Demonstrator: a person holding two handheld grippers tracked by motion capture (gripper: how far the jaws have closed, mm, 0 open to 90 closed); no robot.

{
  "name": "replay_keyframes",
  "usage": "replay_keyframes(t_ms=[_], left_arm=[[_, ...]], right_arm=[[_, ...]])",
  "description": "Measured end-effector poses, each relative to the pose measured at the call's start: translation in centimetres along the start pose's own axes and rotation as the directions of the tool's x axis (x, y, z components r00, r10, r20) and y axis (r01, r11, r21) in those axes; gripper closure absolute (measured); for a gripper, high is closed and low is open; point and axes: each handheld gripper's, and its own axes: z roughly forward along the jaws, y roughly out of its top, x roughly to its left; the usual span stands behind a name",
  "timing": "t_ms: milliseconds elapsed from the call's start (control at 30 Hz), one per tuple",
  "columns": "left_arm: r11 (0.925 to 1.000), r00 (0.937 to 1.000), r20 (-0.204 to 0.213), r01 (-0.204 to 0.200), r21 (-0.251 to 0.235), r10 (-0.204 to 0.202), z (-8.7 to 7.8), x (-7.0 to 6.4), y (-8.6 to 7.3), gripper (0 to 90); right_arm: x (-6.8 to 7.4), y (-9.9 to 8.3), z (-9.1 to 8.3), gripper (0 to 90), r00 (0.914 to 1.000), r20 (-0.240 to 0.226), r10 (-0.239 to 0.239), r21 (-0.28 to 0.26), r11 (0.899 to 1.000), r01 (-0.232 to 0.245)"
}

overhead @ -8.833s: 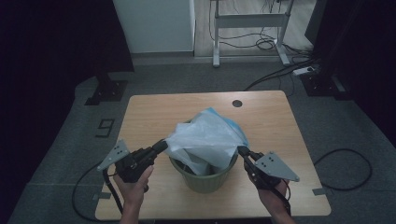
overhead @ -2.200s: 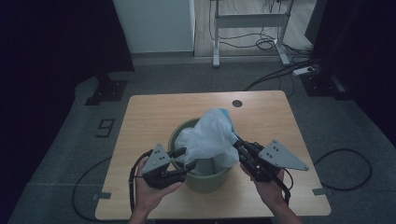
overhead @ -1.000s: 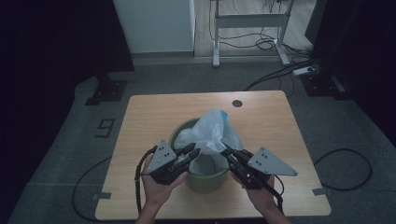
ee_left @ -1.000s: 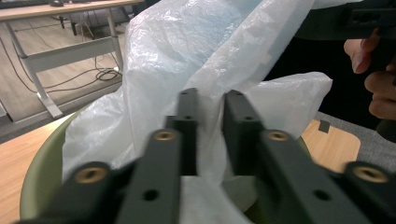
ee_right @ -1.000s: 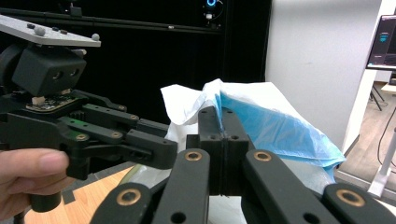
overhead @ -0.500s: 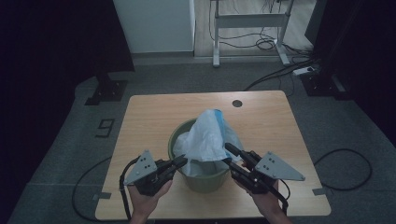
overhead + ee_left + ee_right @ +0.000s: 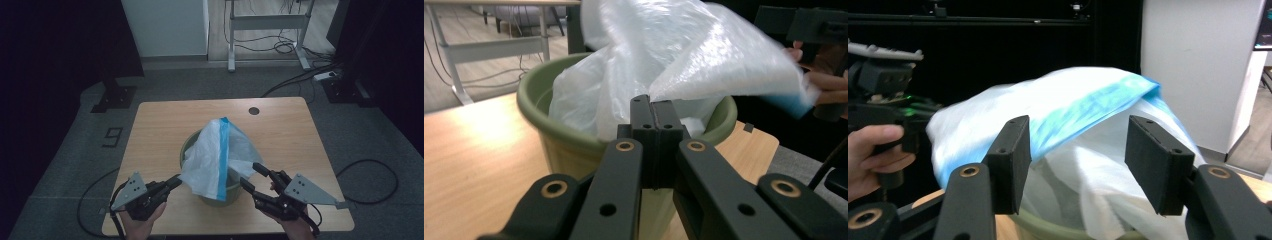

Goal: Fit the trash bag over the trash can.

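A green bin [image 7: 212, 192] stands on the wooden table [image 7: 165, 125], toward the near edge at 6 o'clock of the tabletop. In it sits a white plastic bag [image 7: 207, 165] with a blue strip [image 7: 223, 155] running down its front – part of the film is tucked inside the rim, the rest billows up and over toward 12 o'clock. The left gripper [image 7: 172, 181], at 8 o'clock of the bin, has its jaws pressed flat together on the bag's lower edge; the left gripper view shows the film pinched just above the rim. The right gripper [image 7: 252, 176], at 4 o'clock, is spread wide – its pads [image 7: 1010, 150] stand apart, the bag between and beyond them, not gripped
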Motion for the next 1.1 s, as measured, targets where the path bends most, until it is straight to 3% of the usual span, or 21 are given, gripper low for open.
replay_keyframes(t_ms=[200,400,667,700,733,767,867,900,933,1067,1100], left_arm=[[0.9994,0.9994,-0.006,0.033,0.009,-0.033,-0.1,0.8,-0.8,90.0],[0.9981,0.9983,-0.008,0.057,0.024,-0.057,0.1,1.5,-1.6,90.0],[0.9977,0.9980,0.002,0.063,0.025,-0.064,0.3,1.7,-1.9,89.5],[0.9979,0.9980,0.015,0.061,0.019,-0.061,0.3,1.7,-1.9,83.7],[0.9979,0.9976,0.027,0.063,0.017,-0.063,0.2,1.6,-1.7,83.7],[0.9984,0.9972,0.049,0.055,0.014,-0.055,0.0,1.4,-1.2,71.3],[0.9986,0.9961,0.072,0.051,0.016,-0.052,-0.5,1.2,-0.6,55.8],[0.9985,0.9951,0.083,0.053,0.012,-0.054,-0.8,1.1,-0.3,55.8],[0.9980,0.9903,0.124,0.061,0.016,-0.063,-1.3,1.2,0.2,46.6],[0.9973,0.9867,0.147,0.073,-0.013,-0.070,-2.1,1.4,0.9,40.1],[0.9971,0.9889,0.132,0.073,-0.025,-0.069,-2.2,1.5,1.4,38.6]], right_arm=[[-0.7,0.3,1.5,43.4,0.9998,0.014,0.017,0.030,0.999,-0.018],[-1.7,0.7,4.1,45.3,0.9972,0.024,0.071,0.066,0.995,-0.073],[-1.7,1.0,5.0,44.9,0.9961,0.015,0.087,0.078,0.993,-0.088],[-1.4,0.9,5.1,44.5,0.9967,-0.003,0.082,0.087,0.993,-0.081],[-1.4,0.9,5.1,44.5,0.9967,-0.003,0.082,0.087,0.993,-0.081],[-1.1,0.8,5.2,44.4,0.9977,-0.013,0.066,0.095,0.993,-0.064],[-0.9,0.8,5.3,44.4,0.9986,-0.016,0.050,0.098,0.994,-0.048],[-0.8,0.8,5.3,44.4,0.9987,-0.018,0.048,0.101,0.994,-0.046],[-0.7,0.9,5.3,44.6,0.9989,-0.023,0.042,0.101,0.994,-0.040],[-0.6,1.0,5.3,44.8,0.9991,-0.024,0.035,0.098,0.995,-0.032],[-0.6,1.0,5.2,45.3,0.9993,-0.022,0.032,0.098,0.995,-0.029]])
